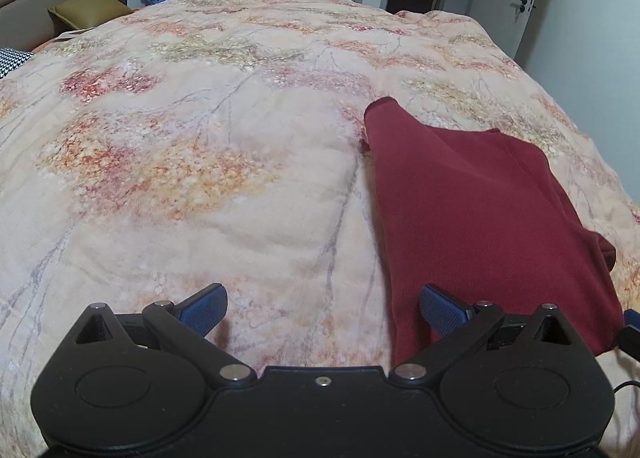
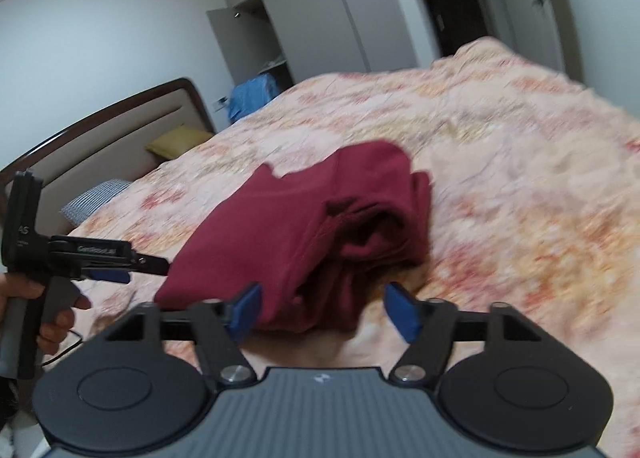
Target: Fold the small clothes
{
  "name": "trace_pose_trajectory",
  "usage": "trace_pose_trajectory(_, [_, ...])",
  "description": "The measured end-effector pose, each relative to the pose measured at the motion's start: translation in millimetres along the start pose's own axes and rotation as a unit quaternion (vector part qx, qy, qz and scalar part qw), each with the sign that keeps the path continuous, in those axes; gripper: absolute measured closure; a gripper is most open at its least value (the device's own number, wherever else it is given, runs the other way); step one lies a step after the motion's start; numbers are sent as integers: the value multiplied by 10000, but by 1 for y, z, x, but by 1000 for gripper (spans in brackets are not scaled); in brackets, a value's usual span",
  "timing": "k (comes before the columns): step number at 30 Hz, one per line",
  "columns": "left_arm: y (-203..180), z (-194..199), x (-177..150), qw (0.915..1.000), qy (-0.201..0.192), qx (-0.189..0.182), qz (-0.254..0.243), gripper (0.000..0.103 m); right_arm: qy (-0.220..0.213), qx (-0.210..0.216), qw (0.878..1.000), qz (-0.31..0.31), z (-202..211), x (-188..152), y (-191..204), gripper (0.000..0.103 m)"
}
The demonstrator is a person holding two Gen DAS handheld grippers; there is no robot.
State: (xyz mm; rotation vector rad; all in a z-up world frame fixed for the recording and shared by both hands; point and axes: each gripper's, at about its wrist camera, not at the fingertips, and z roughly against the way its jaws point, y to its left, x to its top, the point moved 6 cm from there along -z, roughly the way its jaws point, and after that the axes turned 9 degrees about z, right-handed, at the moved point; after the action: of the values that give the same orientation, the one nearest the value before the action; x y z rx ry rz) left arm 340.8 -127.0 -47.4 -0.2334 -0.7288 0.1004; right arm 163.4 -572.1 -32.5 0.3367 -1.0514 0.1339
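While the maroon garment (image 2: 304, 234) lies bunched on the bed (image 1: 208, 162), both grippers, left (image 1: 323, 312) and right (image 2: 323, 312), hover wide-jawed, empty; best pinch one layered edge, not the bundle.

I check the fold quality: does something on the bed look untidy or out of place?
Yes. The dark red garment is not flat: its right side is bunched into loose rolls on the floral quilt. Both grippers are open, holding nothing.

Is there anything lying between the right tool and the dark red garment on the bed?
Nothing: in the right wrist view, only bare floral quilt lies between the open right tool and the dark red garment.
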Motion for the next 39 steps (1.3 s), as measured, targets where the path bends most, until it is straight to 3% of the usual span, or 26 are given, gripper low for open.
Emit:
trace_pose_trajectory(1, [0, 0, 1, 10000, -13, -15, -5, 1, -40, -59, 10000, -54, 2, 1, -4, 13])
trace_pose_trajectory(4, [-1, -1, 7, 10000, -62, -57, 4, 1, -171, -219, 9993, -244, 6, 6, -17, 0])
trace_pose_trajectory(10, [-10, -4, 18, 9997, -115, -179, -114, 1, -163, -428, 9966, -681, -11, 14, -46, 0])
trace_pose_trajectory(15, [-20, -11, 23, 9992, -132, -272, -261, 1, -119, -319, 9945, -990, -34, 21, -65, 0])
trace_pose_trajectory(21, [-32, -18, 26, 9963, -129, -808, -260, 1, -101, -72, 9939, -1099, -58, 31, -78, 0])
trace_pose_trajectory(27, [-40, -30, 28, 9965, -61, -764, -334, 1, 82, 122, 9935, -1129, -91, 48, -90, 26])
trace_pose_trajectory(30, [-41, -32, 28, 9965, -48, -763, -349, 1, 66, 154, 9948, -1010, -105, 57, -92, 46])
trace_pose_trajectory(32, [-42, -33, 27, 9964, -30, -769, -347, 1, 81, 153, 9960, -874, -114, 63, -90, 49])
trace_pose_trajectory(33, [-42, -34, 27, 9965, -22, -765, -344, 1, 104, 180, 9963, -839, -118, 65, -89, 59])
trace_pose_trajectory(34, [-42, -35, 27, 9965, -14, -765, -336, 1, 119, 184, 9963, -828, -121, 66, -89, 80])
trace_pose_trajectory(35, [-43, -36, 28, 9965, -8, -779, -320, 1, 114, 148, 9964, -826, -123, 67, -89, 92])
trace_pose_trajectory(39, [-43, -34, 34, 9956, -57, -917, -197, 1, -113, 13, 9978, -658, -112, 69, -87, 98])
